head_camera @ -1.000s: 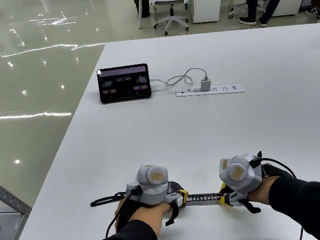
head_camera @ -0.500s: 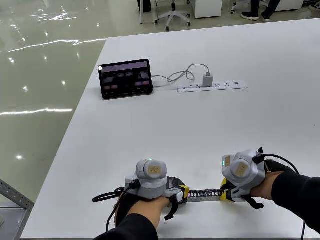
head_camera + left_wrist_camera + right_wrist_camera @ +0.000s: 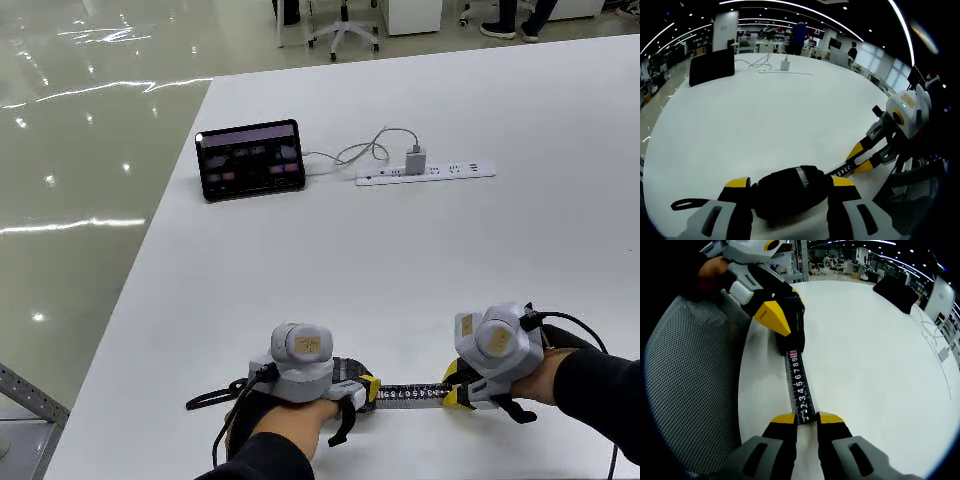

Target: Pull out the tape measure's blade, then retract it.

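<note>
The left gripper [image 3: 790,186] is at the near edge of the broad white table [image 3: 400,250], and its yellow-tipped jaws are clamped on either side of the rounded black tape measure case [image 3: 788,196], which sits on the table top. A black wrist strap loop [image 3: 208,401] trails from the case toward the table's left edge and lies flat. From the case's mouth a short length of dark blade with pale numerals [image 3: 799,385] runs flat along the surface to the right gripper [image 3: 806,418]. That gripper's jaws are drawn in narrow and pinch the blade's tip between their yellow pads. In the head view the left gripper [image 3: 352,388] and the right gripper [image 3: 452,390] sit side by side near the front edge with the blade [image 3: 410,394] stretched between them, and a dark sleeve [image 3: 600,395] covers the person's right arm

Farther up the table, well apart from the tape measure, a black tablet with a lit screen [image 3: 249,160] stands propped near the left edge. A grey cable [image 3: 355,155] curls from it to a white charger block [image 3: 413,160] plugged into a long white power strip [image 3: 425,172]. Beyond the table lie a glossy pale floor [image 3: 80,120] and the base of a white office chair [image 3: 345,28]
</note>
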Motion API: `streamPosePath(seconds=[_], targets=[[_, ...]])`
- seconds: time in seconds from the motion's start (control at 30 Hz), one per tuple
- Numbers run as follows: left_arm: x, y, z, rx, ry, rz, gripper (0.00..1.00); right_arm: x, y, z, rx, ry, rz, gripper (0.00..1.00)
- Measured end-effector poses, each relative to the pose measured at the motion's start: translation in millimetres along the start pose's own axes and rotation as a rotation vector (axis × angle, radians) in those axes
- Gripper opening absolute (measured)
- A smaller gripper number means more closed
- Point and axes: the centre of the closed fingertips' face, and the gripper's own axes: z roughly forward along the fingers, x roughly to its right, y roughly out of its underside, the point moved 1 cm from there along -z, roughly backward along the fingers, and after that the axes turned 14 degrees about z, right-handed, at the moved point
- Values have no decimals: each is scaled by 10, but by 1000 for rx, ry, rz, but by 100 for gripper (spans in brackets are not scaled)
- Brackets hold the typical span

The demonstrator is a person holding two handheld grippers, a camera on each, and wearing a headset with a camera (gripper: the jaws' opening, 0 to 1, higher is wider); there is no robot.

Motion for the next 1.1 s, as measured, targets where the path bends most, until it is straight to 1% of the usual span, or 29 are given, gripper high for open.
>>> streamPosePath(seconds=[0.2, 0.3, 0.37, 0.4, 0.43, 0.47, 0.53, 0.57, 0.6, 0.67, 0.73, 0.83, 0.9, 0.97, 1.03, 1.07, 1.1], targets=[[-4, 5, 0, -2, 4, 4, 55, 0, -9, 3, 3, -13, 15, 11], [12, -6, 0, 7, -21, 14, 56, -7, -17, 4, 4, -8, 13, 11], [23, -8, 5, -3, -33, 19, 57, -4, -21, 6, 4, -3, 14, 11], [34, -6, 17, -12, -37, 40, 58, -3, -24, 6, 4, 1, 9, 11], [35, 2, 11, -28, -38, 46, 58, -5, -23, 9, 4, 4, 6, 11], [28, 3, 11, -25, -44, 31, 58, -1, -27, 11, 6, 11, -1, 11], [41, 0, 21, -25, -54, 39, 59, 4, -26, 10, 7, 12, 5, 11], [38, -2, 29, -34, -61, 36, 59, 7, -26, 9, 7, 14, 5, 11], [38, -3, 27, -42, -63, 46, 59, 8, -28, 10, 8, 16, 4, 11], [30, 4, 30, -43, -65, 45, 60, 8, -28, 10, 7, 20, 11, 11], [41, 8, 41, -46, -75, 63, 60, 9, -31, 10, 8, 24, 18, 11], [28, 9, 50, -45, -82, 59, 61, 9, -30, 12, 8, 26, 29, 11], [16, 11, 45, -49, -77, 64, 60, 4, -28, 12, 7, 31, 23, 11], [-2, 17, 33, -39, -53, 33, 59, 3, -28, 12, 9, 34, 19, 11], [-18, 25, 19, -43, -43, 27, 58, 2, -27, 13, 12, 36, 19, 11], [-8, 26, 24, -40, -39, 33, 58, 4, -28, 14, 16, 34, 28, 11], [-18, 24, 23, -36, -37, 26, 58, 4, -31, 14, 21, 32, 37, 11]])
